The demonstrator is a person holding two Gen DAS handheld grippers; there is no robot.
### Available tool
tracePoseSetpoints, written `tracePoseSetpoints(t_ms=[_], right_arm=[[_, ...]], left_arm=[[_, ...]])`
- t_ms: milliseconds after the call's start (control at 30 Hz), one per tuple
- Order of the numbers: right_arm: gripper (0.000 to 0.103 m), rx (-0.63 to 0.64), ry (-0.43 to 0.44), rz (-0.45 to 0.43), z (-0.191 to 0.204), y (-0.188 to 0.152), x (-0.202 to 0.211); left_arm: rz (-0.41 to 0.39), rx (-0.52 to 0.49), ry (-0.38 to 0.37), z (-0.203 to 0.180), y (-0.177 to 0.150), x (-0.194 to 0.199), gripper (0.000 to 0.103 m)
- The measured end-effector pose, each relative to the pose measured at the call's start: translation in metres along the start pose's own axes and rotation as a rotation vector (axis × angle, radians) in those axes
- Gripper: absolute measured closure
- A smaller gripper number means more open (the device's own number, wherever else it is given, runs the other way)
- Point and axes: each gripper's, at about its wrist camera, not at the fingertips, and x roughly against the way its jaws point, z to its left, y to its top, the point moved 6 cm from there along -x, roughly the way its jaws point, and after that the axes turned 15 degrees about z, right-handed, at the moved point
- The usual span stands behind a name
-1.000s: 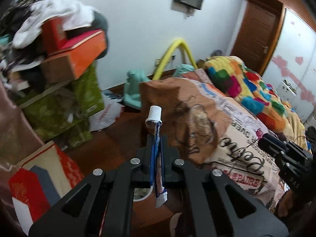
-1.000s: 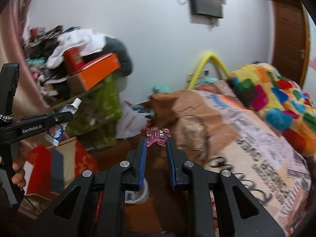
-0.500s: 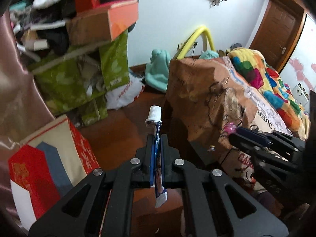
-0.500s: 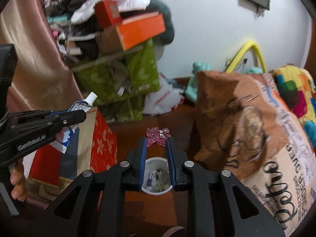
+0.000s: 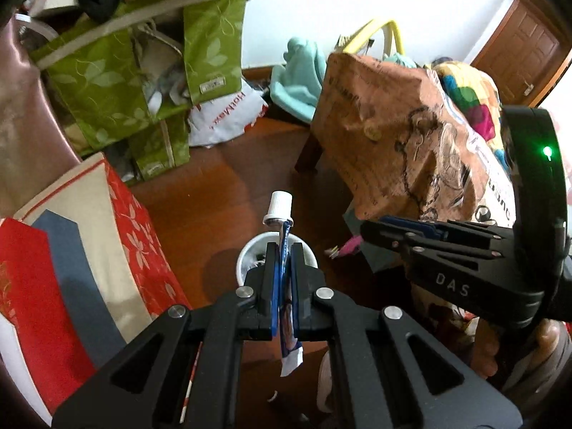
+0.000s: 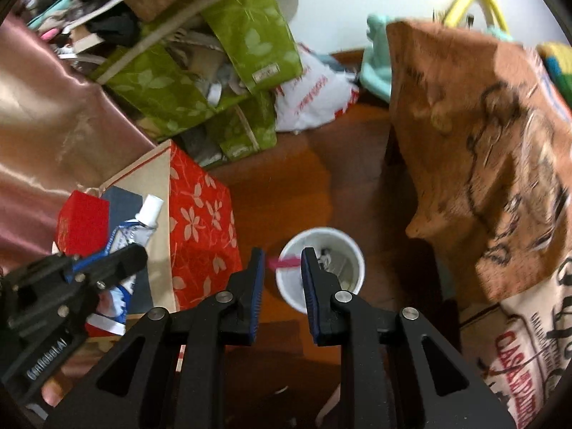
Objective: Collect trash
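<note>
A white cup (image 5: 246, 252) with scraps inside stands on the wooden floor. My left gripper (image 5: 282, 247) is shut on a flattened toothpaste tube (image 5: 285, 230) whose white cap pokes out over the cup's rim. From the right wrist view that left gripper (image 6: 137, 258) and the tube (image 6: 137, 230) hang over a red bag. My right gripper (image 6: 282, 258) hovers above the cup (image 6: 352, 250). Its jaws are opening, and a small pink plastic piece (image 6: 284, 262) lies blurred and loose between the tips. The left wrist view shows the pink piece (image 5: 348, 248) just below the right gripper (image 5: 371, 227).
A red floral paper bag (image 6: 200, 221) stands left of the cup, with green leaf-print bags (image 6: 250, 35) and a white plastic bag (image 6: 311, 100) behind. A brown printed bedcover (image 6: 482, 150) hangs down on the right. A person's fingers (image 6: 53, 395) hold the left gripper.
Both grippers have tilted down and sunk toward the floor, and the cup now lies under them. The right jaws have parted slightly and the pink piece has slipped off the tips.
</note>
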Motion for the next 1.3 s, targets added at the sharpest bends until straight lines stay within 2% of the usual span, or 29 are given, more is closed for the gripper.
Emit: tracePoseSetpoints(t_ms=[100, 267, 300, 333, 400, 600, 767, 967, 1200, 1300], right_arm=[[0.080, -0.018, -0.007, 0.017, -0.006, 0.001, -0.002], [0.080, -0.025, -0.038, -0.010, -0.014, -0.001, 0.009], [0.080, -0.025, -0.050, -0.021, -0.016, -0.002, 0.013], [0.080, -0.024, -0.056, -0.026, -0.017, -0.003, 0.016], [0.080, -0.020, -0.069, -0.035, -0.019, -0.004, 0.022], [0.080, -0.002, -0.135, -0.115, -0.018, -0.019, 0.055], [0.080, -0.005, -0.222, -0.254, -0.009, -0.045, 0.107], [0.080, -0.080, -0.329, -0.493, 0.011, -0.099, 0.189], [0.080, -0.202, -0.370, -0.722, 0.036, -0.167, 0.265], [0.079, -0.274, -0.403, -0.813, 0.041, -0.202, 0.284]], left_arm=[[0.030, -0.019, -0.002, -0.008, 0.004, -0.011, 0.099], [0.067, -0.053, -0.001, -0.024, 0.014, -0.028, 0.099], [0.078, -0.054, 0.009, -0.025, 0.016, -0.032, 0.093], [0.091, -0.053, 0.018, -0.026, 0.019, -0.035, 0.078], [0.111, -0.044, 0.040, -0.026, 0.022, -0.040, 0.067], [0.062, -0.067, 0.040, -0.031, 0.016, -0.014, 0.067], [-0.051, -0.095, 0.019, -0.038, 0.007, 0.041, 0.067], [-0.253, -0.192, -0.046, -0.062, -0.010, 0.135, 0.067], [-0.494, -0.346, -0.138, -0.103, -0.059, 0.239, 0.067], [-0.555, -0.388, -0.179, -0.114, -0.080, 0.264, 0.062]])
